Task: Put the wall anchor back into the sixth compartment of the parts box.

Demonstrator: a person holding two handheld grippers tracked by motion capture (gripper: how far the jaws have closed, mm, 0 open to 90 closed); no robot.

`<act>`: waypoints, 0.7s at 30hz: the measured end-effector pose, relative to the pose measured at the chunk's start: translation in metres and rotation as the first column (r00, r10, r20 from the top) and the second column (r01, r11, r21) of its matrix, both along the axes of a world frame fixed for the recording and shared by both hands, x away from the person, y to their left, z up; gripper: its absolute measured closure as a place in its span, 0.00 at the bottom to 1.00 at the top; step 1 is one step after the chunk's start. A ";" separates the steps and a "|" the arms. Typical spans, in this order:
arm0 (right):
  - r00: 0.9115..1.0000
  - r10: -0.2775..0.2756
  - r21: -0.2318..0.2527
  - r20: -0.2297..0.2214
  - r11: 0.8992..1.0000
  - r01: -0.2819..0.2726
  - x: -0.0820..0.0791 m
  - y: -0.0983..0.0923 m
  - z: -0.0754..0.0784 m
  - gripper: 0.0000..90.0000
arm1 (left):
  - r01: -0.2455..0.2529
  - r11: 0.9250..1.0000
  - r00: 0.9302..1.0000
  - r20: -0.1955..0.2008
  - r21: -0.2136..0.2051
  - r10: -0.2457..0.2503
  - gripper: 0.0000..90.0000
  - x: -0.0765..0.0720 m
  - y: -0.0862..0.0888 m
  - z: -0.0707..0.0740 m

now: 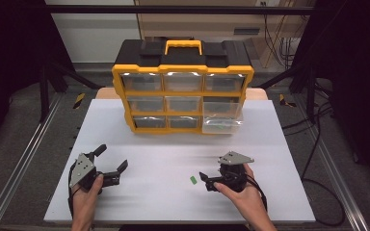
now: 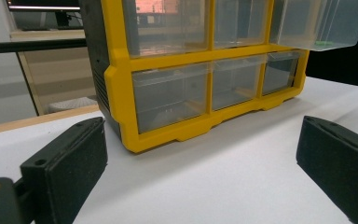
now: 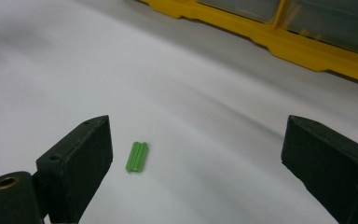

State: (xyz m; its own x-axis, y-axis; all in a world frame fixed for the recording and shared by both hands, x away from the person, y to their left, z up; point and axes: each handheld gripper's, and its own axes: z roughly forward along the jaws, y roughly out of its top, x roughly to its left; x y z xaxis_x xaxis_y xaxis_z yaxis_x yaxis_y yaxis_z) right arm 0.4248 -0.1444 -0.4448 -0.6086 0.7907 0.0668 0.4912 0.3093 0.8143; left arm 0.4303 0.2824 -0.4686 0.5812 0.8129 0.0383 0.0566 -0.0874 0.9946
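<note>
Holding both tools low over the white table (image 1: 139,192), I have my left gripper (image 1: 112,162) spread wide and empty, angled toward the cabinet, idle for now by my reckoning. My right gripper (image 1: 203,179) is also released, its jaws wide apart and grasping nothing; in the right gripper view the small green piece (image 3: 137,156) lies flat on the table between them, just beside one jaw. I judge I am lined up to close on it, the jaws wide so they clear it on both sides.

Farther off, at the back of the table, stands the yellow drawer cabinet (image 1: 182,91), facing me. One clear drawer (image 1: 222,117) at its right side is pulled out, with something green showing inside. That drawer is probably left open so the piece can go straight in.
</note>
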 end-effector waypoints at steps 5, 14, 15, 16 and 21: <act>1.000 0.015 -0.013 -0.012 1.000 -0.015 0.000 0.008 -0.002 0.09 | 0.000 1.000 1.000 0.000 0.000 0.000 0.02 0.000 0.000 0.000; 0.999 0.038 -0.066 -0.039 0.997 -0.040 -0.003 0.021 -0.006 0.22 | -0.002 1.000 1.000 0.001 -0.002 0.002 0.02 0.000 0.001 0.000; 0.999 0.038 -0.066 -0.039 0.997 -0.040 -0.003 0.021 -0.006 0.22 | -0.002 1.000 1.000 0.001 -0.002 0.002 0.02 0.000 0.001 0.000; 0.999 0.034 -0.069 -0.036 0.997 -0.037 -0.003 0.022 -0.006 0.29 | -0.002 1.000 1.000 0.001 -0.002 0.002 0.02 0.000 0.001 0.000; 0.999 0.026 -0.067 -0.042 0.997 -0.029 -0.002 0.025 -0.007 0.39 | -0.003 1.000 1.000 0.000 -0.001 0.003 0.02 0.000 0.001 0.000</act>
State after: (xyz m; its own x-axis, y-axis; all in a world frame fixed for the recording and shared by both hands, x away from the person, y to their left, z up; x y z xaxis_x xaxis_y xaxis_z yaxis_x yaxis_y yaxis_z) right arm 0.4223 -0.1197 -0.4514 -0.6282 0.7771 0.0397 0.5145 0.3766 0.7703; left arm 0.4303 0.2833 -0.4684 0.5789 0.8146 0.0374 0.0565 -0.0859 0.9947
